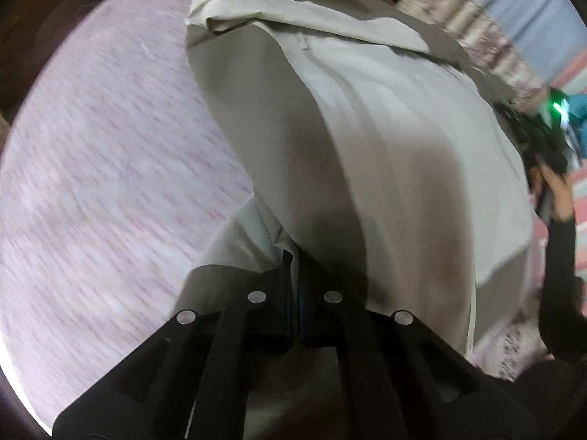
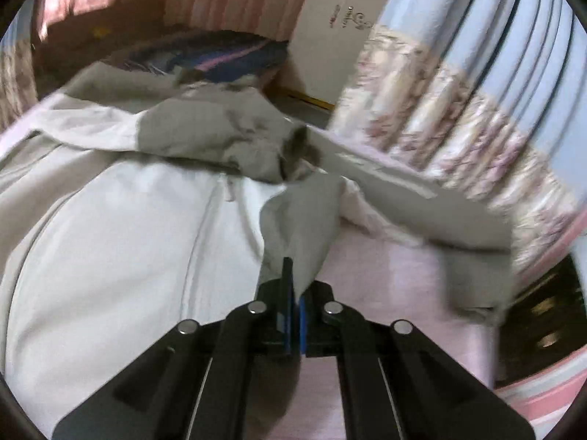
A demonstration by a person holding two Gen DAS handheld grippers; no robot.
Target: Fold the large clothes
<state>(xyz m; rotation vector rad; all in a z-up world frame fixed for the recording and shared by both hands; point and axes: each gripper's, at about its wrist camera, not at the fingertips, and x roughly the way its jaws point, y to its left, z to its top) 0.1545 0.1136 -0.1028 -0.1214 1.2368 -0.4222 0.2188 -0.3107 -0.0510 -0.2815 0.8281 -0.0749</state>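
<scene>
Left gripper (image 1: 293,278): jaws closed together, with a fold of the garment's (image 1: 385,154) pale cloth pinched between the pads. The fingertips are partly covered by the fabric that drapes over them.

Right gripper (image 2: 293,293): jaws closed to a narrow slit, blue pad edges visible. A grey-brown flap of the same garment (image 2: 121,227) is clamped between them and rises in a peak just beyond the tips.

Garment: large, two-toned, off-white panels with grey-brown parts. It is spread across the bed sheet (image 1: 102,168) and fills most of both views. A long seam is seen running down its pale middle. A bunched grey-brown part, possibly a hood or collar, lies at the garment's far end in the right wrist view.

Hand (image 1: 557,190): seen at the garment's right edge in the left wrist view, in a dark sleeve (image 1: 561,278), wrapped on the other dark device, where a green light (image 1: 557,108) shows.

Surface: pale pink, finely patterned bed sheet, lying bare to the left of the garment.

Room: floral and blue curtains (image 2: 477,84) hang beyond the garment's right side; a white door (image 2: 330,29) and pink striped wall are set beyond its far end. A dark striped blanket (image 2: 220,58) lies just past the garment. Both views are blurred.
</scene>
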